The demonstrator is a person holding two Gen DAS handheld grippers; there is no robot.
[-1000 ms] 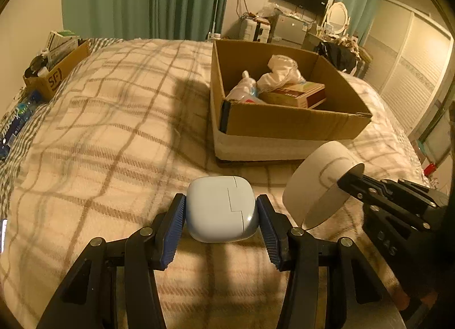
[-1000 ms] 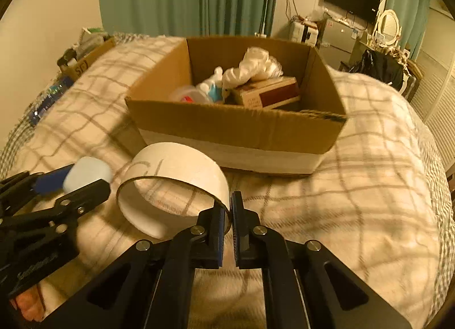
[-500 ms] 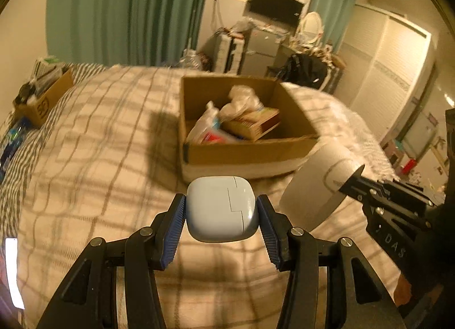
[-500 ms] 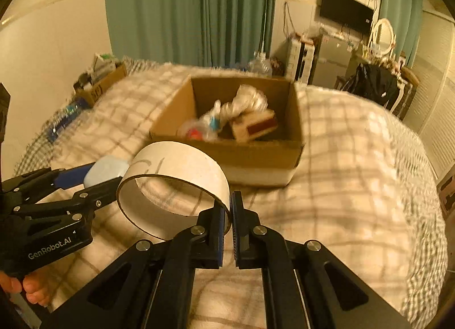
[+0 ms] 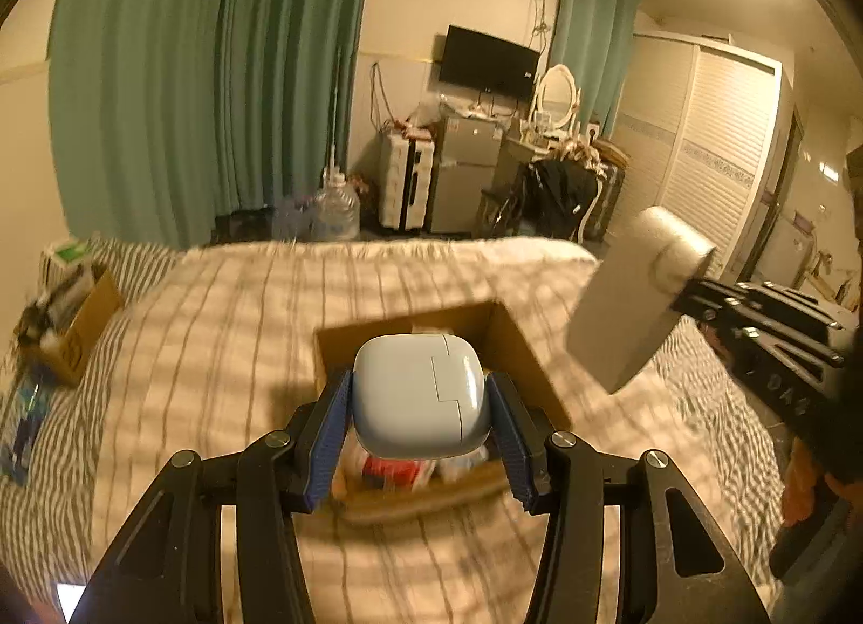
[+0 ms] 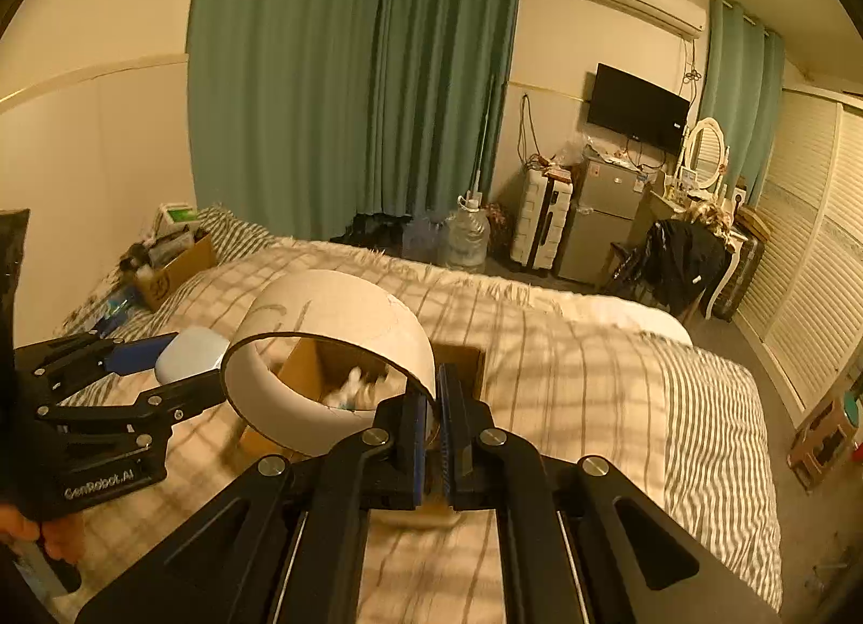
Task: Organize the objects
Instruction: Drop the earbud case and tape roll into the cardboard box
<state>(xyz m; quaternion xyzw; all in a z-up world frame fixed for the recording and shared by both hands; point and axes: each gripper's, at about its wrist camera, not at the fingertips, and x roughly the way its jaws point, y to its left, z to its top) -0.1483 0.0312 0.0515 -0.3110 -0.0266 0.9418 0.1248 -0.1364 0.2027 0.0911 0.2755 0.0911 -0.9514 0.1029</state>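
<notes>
My left gripper (image 5: 420, 408) is shut on a pale blue earbud case (image 5: 419, 397) and holds it in the air above the open cardboard box (image 5: 518, 354) on the bed. My right gripper (image 6: 434, 408) is shut on the wall of a white tape roll (image 6: 334, 349), also held high over the box (image 6: 302, 365). The roll shows at the right in the left wrist view (image 5: 631, 300). The left gripper with the case shows at the left in the right wrist view (image 6: 189, 349). Items lie inside the box, mostly hidden.
The box sits on a plaid blanket (image 5: 216, 354) covering the bed. A smaller cardboard box of clutter (image 5: 70, 322) stands at the bed's left edge. Beyond the bed stand a water jug (image 6: 466, 241), a suitcase, a small fridge (image 6: 598, 219) and green curtains.
Both grippers have risen well above the bed with their objects and now hang over the box, which appears lower and smaller in both views.
</notes>
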